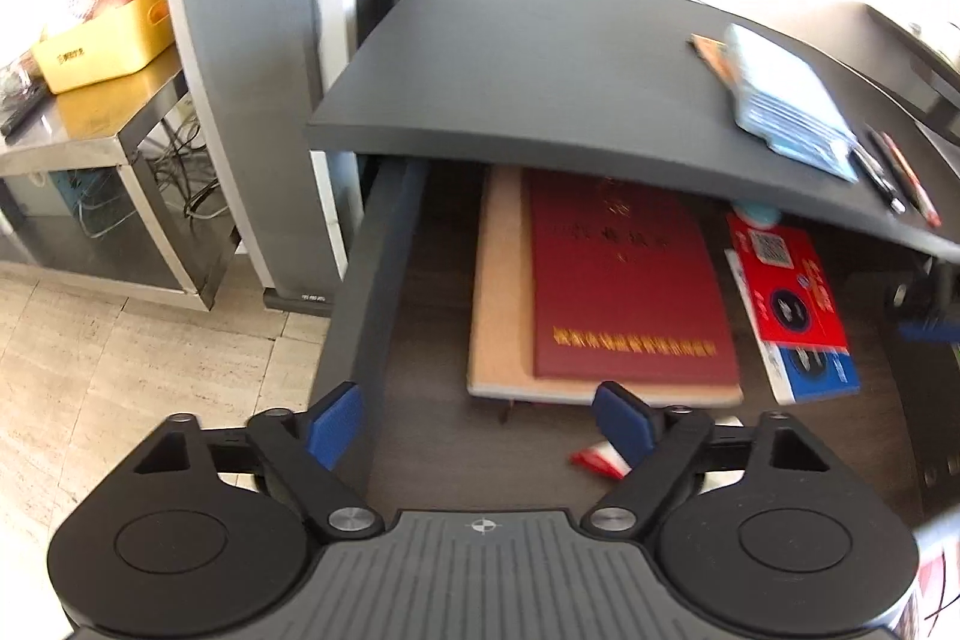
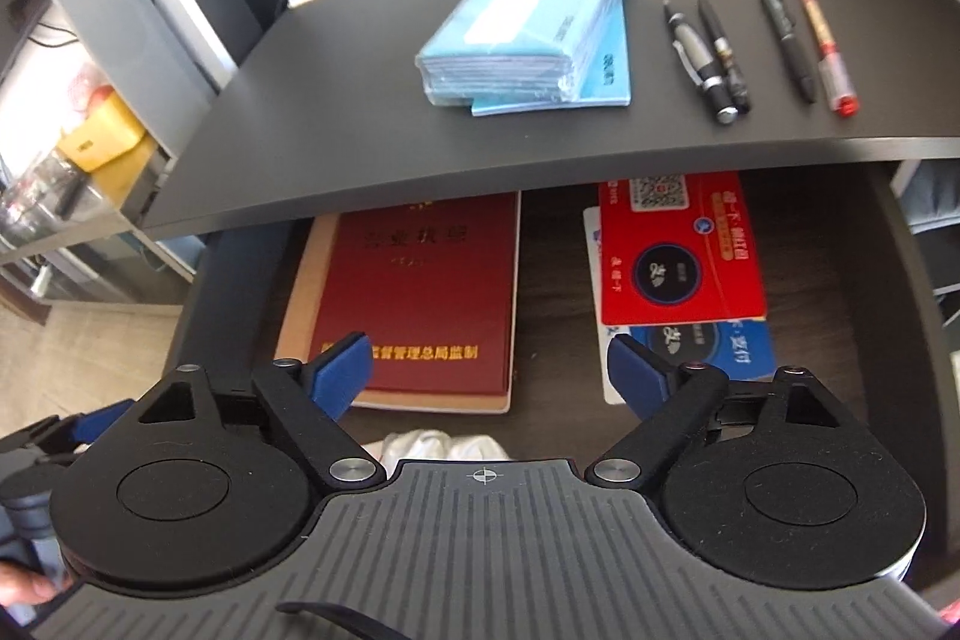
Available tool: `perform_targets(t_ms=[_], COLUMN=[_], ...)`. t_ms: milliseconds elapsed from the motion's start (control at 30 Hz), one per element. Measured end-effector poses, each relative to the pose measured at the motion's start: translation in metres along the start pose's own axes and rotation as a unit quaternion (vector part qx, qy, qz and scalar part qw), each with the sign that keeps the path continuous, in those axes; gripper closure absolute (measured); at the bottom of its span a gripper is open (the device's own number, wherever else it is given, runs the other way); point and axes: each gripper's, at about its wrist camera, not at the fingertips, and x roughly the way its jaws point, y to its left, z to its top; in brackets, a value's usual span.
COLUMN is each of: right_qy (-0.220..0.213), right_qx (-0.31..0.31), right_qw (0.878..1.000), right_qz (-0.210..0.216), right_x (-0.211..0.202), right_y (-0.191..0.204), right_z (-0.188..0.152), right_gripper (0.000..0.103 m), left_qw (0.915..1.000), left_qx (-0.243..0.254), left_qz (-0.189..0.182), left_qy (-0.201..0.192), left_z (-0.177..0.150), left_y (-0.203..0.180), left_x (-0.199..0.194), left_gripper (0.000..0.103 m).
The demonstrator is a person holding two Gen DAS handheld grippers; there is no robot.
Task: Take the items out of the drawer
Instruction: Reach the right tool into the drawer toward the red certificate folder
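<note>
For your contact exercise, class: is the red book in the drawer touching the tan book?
Touching. The right wrist view shows the red book lying flat on the tan book, whose edges show at its left and front.

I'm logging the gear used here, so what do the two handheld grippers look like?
Both look alike. The left gripper and right gripper each have blue padded fingers on black link arms with silver pivot bolts, two round black discs, and a grey ribbed body marked with a small crosshair.

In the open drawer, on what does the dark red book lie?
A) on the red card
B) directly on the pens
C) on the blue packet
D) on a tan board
D: the dark red book lies on a tan board whose edges show around it.
</note>
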Motion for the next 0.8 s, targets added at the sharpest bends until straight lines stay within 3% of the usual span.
perform_targets(t_ms=[67, 133, 267, 533, 600, 800], right_qy=[0.010, 0.018, 0.010, -0.021, -0.030, -0.013], right_qx=[0.006, 0.020, 0.056, 0.130, 0.137, 0.137], right_qw=[1.000, 1.000, 0.998, 0.989, 0.988, 0.989], right_qz=[0.007, 0.008, 0.016, 0.060, 0.062, 0.058], right_x=[0.021, 0.040, 0.066, 0.080, 0.077, 0.080], right_y=[-0.003, -0.006, -0.015, -0.034, -0.036, -0.034], right_z=[0.005, 0.007, 0.007, -0.007, -0.008, -0.009], right_gripper=[0.020, 0.020, 0.018, 0.016, 0.012, 0.011], left_qw=[0.9996, 0.9994, 0.9995, 0.9991, 0.9992, 0.9992], left_qx=[-0.020, -0.021, -0.006, 0.005, 0.005, 0.005], left_qz=[-0.005, -0.001, 0.010, 0.012, 0.015, 0.013], left_qy=[0.020, 0.026, 0.028, 0.039, 0.038, 0.038], left_z=[0.011, 0.018, 0.023, 0.016, 0.016, 0.015], left_y=[0.003, 0.000, -0.009, -0.013, -0.012, -0.015], left_x=[0.012, 0.018, 0.027, 0.037, 0.038, 0.042], left_gripper=[0.039, 0.040, 0.032, 0.027, 0.026, 0.022])
